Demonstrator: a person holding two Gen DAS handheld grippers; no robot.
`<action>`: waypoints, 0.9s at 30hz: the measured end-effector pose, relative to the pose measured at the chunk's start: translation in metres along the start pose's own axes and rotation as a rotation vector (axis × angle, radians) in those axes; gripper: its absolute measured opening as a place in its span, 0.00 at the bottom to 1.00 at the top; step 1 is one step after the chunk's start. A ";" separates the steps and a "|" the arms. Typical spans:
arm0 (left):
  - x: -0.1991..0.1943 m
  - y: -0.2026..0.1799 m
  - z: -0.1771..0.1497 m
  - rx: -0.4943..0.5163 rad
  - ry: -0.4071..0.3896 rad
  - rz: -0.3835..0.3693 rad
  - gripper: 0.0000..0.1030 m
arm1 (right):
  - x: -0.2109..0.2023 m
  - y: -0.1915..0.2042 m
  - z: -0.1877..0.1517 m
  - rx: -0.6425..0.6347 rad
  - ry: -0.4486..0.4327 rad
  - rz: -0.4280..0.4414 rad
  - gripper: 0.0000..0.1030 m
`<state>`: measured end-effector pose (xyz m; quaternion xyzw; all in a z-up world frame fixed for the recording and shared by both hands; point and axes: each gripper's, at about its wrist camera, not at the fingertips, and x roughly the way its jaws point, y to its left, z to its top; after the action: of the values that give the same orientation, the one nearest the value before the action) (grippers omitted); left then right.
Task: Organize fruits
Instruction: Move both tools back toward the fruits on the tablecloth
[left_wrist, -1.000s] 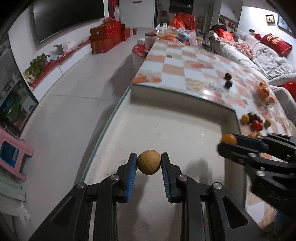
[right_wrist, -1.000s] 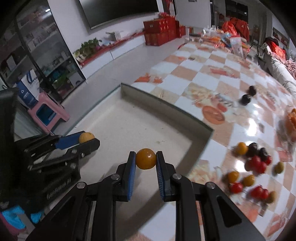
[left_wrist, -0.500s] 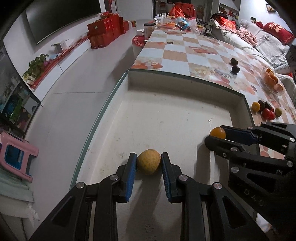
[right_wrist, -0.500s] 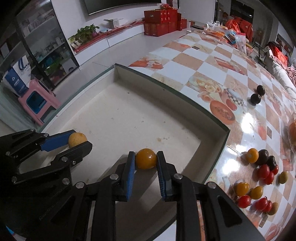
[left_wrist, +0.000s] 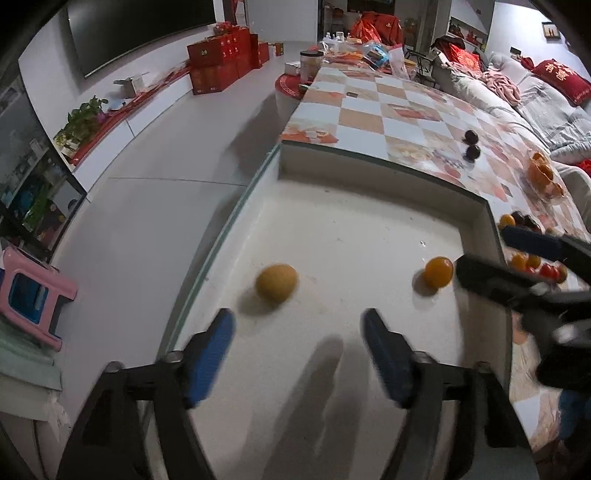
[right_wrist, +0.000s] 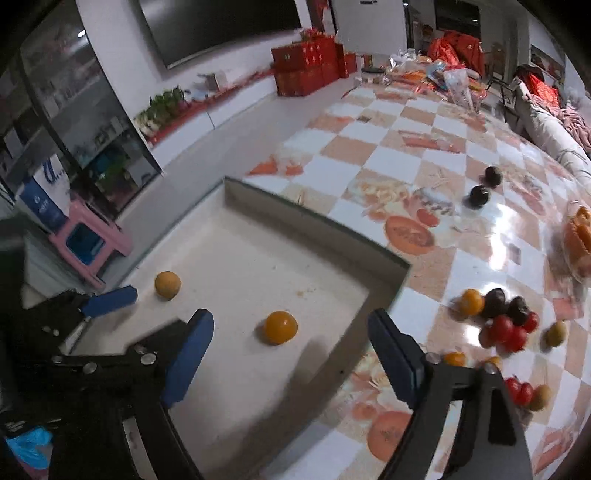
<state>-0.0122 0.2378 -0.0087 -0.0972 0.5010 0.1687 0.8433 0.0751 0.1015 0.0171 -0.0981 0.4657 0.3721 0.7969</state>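
A dull yellow round fruit (left_wrist: 276, 283) lies on the white floor of the shallow tray (left_wrist: 354, 236), just beyond my open left gripper (left_wrist: 299, 343). It also shows in the right wrist view (right_wrist: 167, 284). A bright orange fruit (right_wrist: 280, 327) lies on the tray floor (right_wrist: 243, 258) ahead of my open right gripper (right_wrist: 291, 354); it also shows in the left wrist view (left_wrist: 438, 272). Both grippers are empty and apart from the fruits.
A pile of small red, dark, orange and green fruits (right_wrist: 506, 321) lies on the checkered tablecloth (right_wrist: 406, 155) right of the tray. Two dark fruits (right_wrist: 484, 186) lie farther back. A dish of orange pieces (right_wrist: 580, 240) stands at the right edge. A pink stool (right_wrist: 92, 243) is on the floor, left.
Both grippers opened and let go of their fruits, which now rest on the tray floor. Both grippers pulled back and up from the tray.
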 end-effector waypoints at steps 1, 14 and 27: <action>-0.006 -0.003 -0.003 0.006 -0.016 -0.001 0.86 | -0.007 -0.001 -0.002 -0.006 -0.010 -0.010 0.85; -0.058 -0.091 -0.026 0.170 -0.115 -0.115 0.86 | -0.073 -0.079 -0.086 0.118 -0.042 -0.125 0.85; -0.074 -0.185 -0.045 0.279 -0.098 -0.224 0.86 | -0.094 -0.161 -0.135 0.281 -0.030 -0.239 0.86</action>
<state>-0.0109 0.0382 0.0334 -0.0263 0.4639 0.0074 0.8854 0.0675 -0.1273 -0.0106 -0.0350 0.4864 0.2076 0.8480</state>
